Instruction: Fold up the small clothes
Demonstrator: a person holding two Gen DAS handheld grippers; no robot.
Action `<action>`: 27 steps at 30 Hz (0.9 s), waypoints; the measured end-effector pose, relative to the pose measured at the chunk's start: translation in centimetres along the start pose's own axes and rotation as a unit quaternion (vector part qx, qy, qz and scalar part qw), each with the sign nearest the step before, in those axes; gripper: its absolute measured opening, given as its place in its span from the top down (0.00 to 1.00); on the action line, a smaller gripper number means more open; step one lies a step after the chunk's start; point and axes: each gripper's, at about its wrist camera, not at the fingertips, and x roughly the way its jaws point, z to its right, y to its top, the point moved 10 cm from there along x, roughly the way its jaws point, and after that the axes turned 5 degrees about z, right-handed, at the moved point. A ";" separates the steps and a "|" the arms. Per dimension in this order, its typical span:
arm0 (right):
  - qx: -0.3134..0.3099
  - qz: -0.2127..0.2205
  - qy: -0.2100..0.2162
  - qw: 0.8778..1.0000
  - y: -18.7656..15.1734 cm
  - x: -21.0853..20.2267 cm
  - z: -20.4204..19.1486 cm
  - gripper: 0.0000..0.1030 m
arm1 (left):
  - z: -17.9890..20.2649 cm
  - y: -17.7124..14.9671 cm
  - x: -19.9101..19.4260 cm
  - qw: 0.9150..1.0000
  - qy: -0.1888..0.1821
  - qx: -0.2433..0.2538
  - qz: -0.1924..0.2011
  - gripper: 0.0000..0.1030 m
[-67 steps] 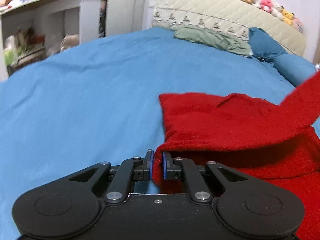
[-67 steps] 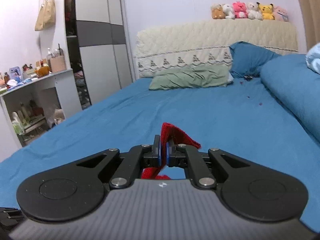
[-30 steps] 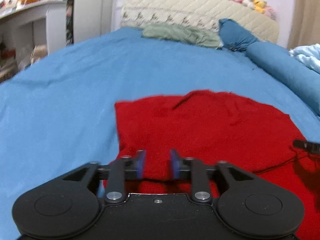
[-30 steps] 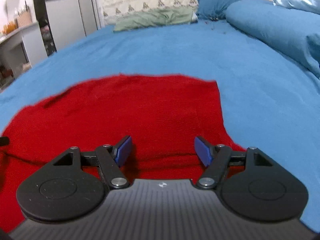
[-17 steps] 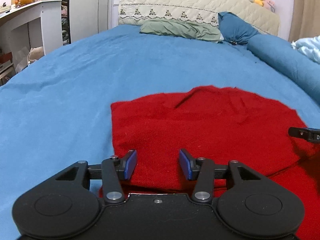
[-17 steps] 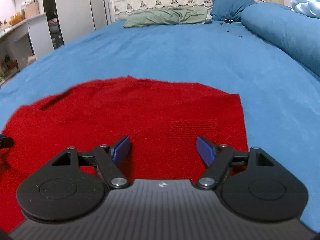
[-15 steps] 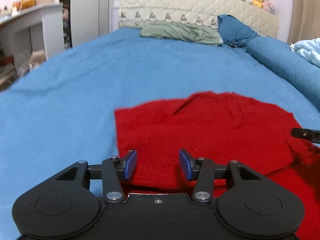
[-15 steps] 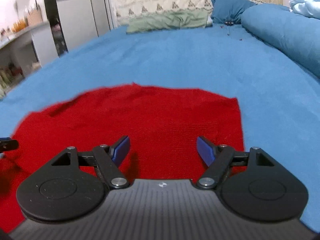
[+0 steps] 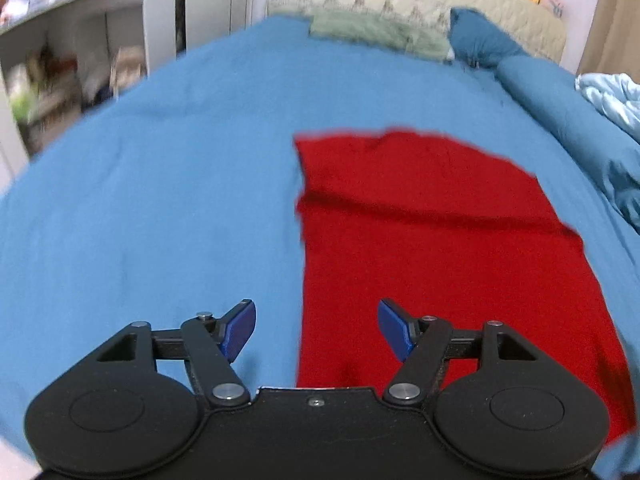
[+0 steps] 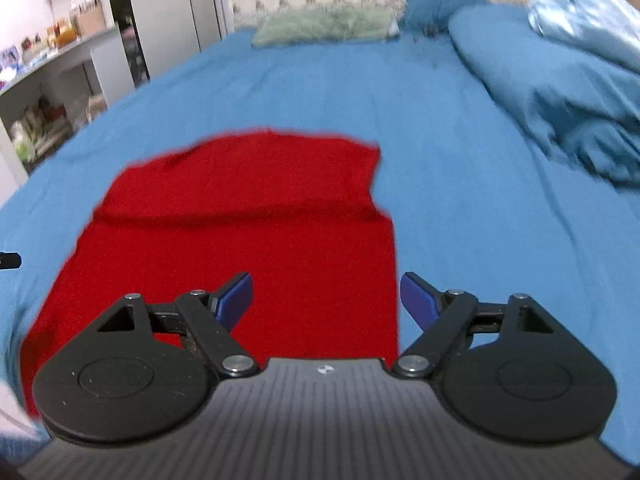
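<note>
On the bed (image 9: pixel 168 184), toward its near edge, I see the red cloth (image 9: pixel 432 240) lying flat on the blue sheet, with a folded-over band across its far end that makes a crease from side to side. My left claw (image 9: pixel 316 330) has its jaws spread wide and grips nothing; it sits over the cloth's left edge, one blue pad (image 9: pixel 239 327) above bare sheet, the other above red. My right claw (image 10: pixel 328 298) is just as wide open and empty, straddling the cloth's right edge (image 10: pixel 248 248), its right pad over sheet. Whether either claw touches the fabric I cannot tell. At the head of the bed lie a green pillow (image 10: pixel 324 26) and a blue pillow (image 9: pixel 480 40); a rumpled quilt (image 10: pixel 560 92) runs along the right side.
</note>
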 end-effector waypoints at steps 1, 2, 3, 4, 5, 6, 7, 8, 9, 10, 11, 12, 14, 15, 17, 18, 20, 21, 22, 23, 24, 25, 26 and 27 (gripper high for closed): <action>0.000 -0.010 -0.002 1.000 -1.4 -0.7 0.3 0.07 | -0.1 -1.5 -0.4 1.000 -0.008 -0.012 -0.016 0.30; 0.001 -0.021 -0.006 1.000 -2.7 -1.5 0.6 0.07 | -0.1 -3.1 -0.7 0.999 -0.018 -0.025 -0.032 0.30; 0.005 -0.035 -0.011 0.999 -4.4 -2.2 0.9 0.07 | 0.1 -4.5 -0.9 0.998 -0.025 -0.031 -0.044 0.31; 0.012 -0.049 -0.014 0.999 -6.0 -2.8 1.3 0.08 | 0.2 -5.9 -1.1 0.997 -0.030 -0.033 -0.057 0.33; 0.016 -0.065 -0.014 0.998 -7.5 -3.0 1.4 0.09 | 0.4 -7.2 -1.2 0.997 -0.031 -0.031 -0.068 0.34; 0.019 -0.079 -0.018 0.997 -9.0 -3.4 1.5 0.09 | 0.4 -8.4 -1.4 0.996 -0.028 -0.028 -0.078 0.37; 0.021 -0.089 -0.026 0.995 -10.3 -3.8 1.6 0.09 | 0.5 -9.3 -1.4 0.995 -0.027 -0.029 -0.086 0.41; 0.024 -0.098 -0.030 0.994 -11.4 -3.9 1.7 0.10 | 0.6 -10.2 -1.5 0.995 -0.028 -0.033 -0.093 0.42; 0.028 -0.105 -0.035 0.994 -12.5 -4.2 1.7 0.10 | 0.5 -11.1 -1.7 0.994 -0.029 -0.037 -0.096 0.44; 0.032 -0.105 -0.038 0.993 -13.3 -4.5 1.8 0.10 | 0.5 -11.6 -1.7 0.994 -0.029 -0.038 -0.099 0.46; 0.040 -0.106 -0.043 0.993 -14.1 -4.8 2.0 0.10 | 0.6 -12.1 -1.7 0.994 -0.028 -0.036 -0.101 0.47; 0.047 -0.110 -0.045 0.992 -14.9 -4.8 2.0 0.11 | 0.7 -12.5 -1.6 0.994 -0.027 -0.034 -0.102 0.51; 0.054 -0.117 -0.050 0.990 -16.1 -4.6 2.1 0.15 | 0.7 -13.1 -1.2 0.994 -0.026 -0.032 -0.104 0.57; 0.055 -0.120 -0.051 0.990 -16.6 -4.6 2.2 0.16 | 0.8 -13.5 -1.2 0.994 -0.027 -0.031 -0.104 0.59; 0.058 -0.124 -0.054 0.989 -17.4 -4.5 2.2 0.17 | 0.8 -13.9 -1.2 0.994 -0.027 -0.022 -0.103 0.60; 0.057 -0.121 -0.055 0.989 -17.5 -4.5 2.2 0.17 | 0.9 -14.0 -0.9 0.994 -0.025 -0.019 -0.101 0.60; 0.056 -0.118 -0.057 0.990 -17.5 -4.5 2.0 0.18 | 1.0 -14.1 -0.4 0.995 -0.024 -0.015 -0.098 0.60; 0.057 -0.117 -0.057 0.990 -17.6 -4.4 1.9 0.21 | 1.1 -14.1 -0.2 0.995 -0.023 -0.014 -0.097 0.60; 0.057 -0.117 -0.056 0.990 -17.7 -4.4 1.9 0.23 | 1.1 -14.3 -0.2 0.995 -0.022 -0.012 -0.096 0.61; 0.057 -0.117 -0.054 0.990 -17.6 -4.2 2.0 0.27 | 1.1 -14.5 -0.2 0.995 -0.021 -0.010 -0.094 0.61; 0.056 -0.115 -0.052 0.990 -17.5 -4.2 1.9 0.32 | 1.3 -14.5 -0.3 0.995 -0.020 -0.008 -0.092 0.63; 0.053 -0.115 -0.049 0.991 -17.4 -4.2 1.7 0.35 | 1.4 -14.6 -0.4 0.996 -0.020 -0.007 -0.091 0.66; 0.050 -0.115 -0.046 0.991 -17.3 -4.0 1.5 0.43 | 1.5 -14.5 -0.5 0.996 -0.020 -0.005 -0.090 0.68; 0.046 -0.115 -0.042 0.991 -17.3 -4.1 1.2 0.52 | 1.5 -14.6 -0.5 0.996 -0.020 -0.004 -0.089 0.76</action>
